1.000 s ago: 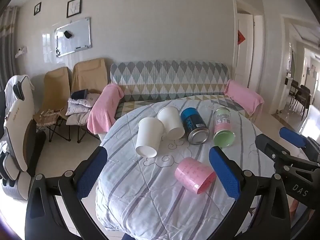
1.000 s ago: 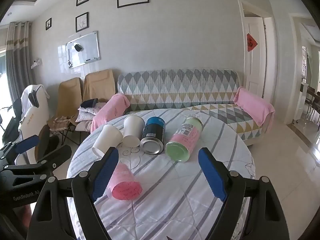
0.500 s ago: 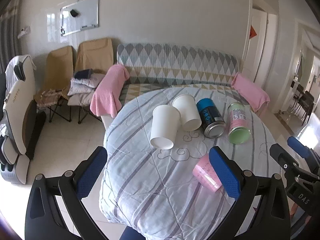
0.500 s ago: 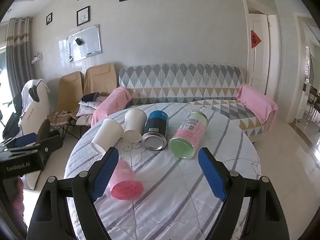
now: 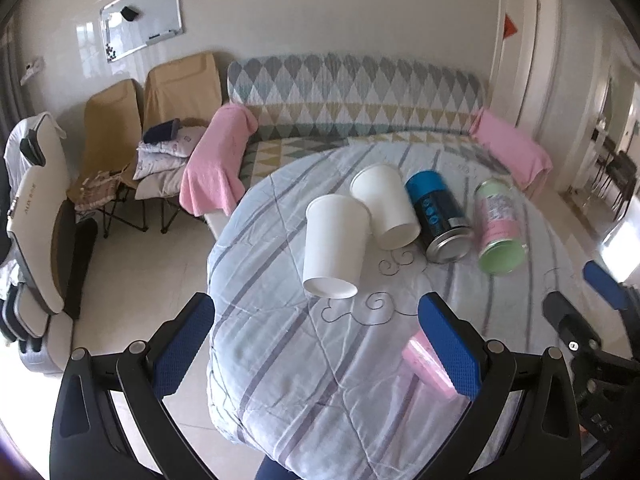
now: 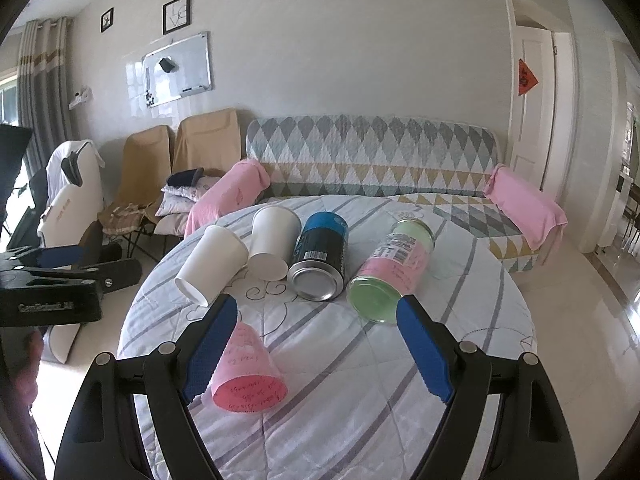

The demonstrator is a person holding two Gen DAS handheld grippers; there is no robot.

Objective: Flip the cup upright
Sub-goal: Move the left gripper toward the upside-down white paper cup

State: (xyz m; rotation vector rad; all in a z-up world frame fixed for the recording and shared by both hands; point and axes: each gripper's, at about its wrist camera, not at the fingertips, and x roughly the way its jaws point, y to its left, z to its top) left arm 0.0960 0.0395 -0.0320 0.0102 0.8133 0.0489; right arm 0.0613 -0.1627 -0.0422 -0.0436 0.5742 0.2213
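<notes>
Approaching: both the left claw [image 5: 316,344] and right claw [image 6: 318,350] gape empty; next, close on a toppled white paper cup [image 5: 335,250].

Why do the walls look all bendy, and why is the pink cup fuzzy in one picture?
Both views use a fisheye lens, so the door frame bows and the corners go black. In the left wrist view the pink cup is smeared by motion blur behind the left claw; in the right wrist view the same cup is sharp, and sunlight glares off the floor.
</notes>
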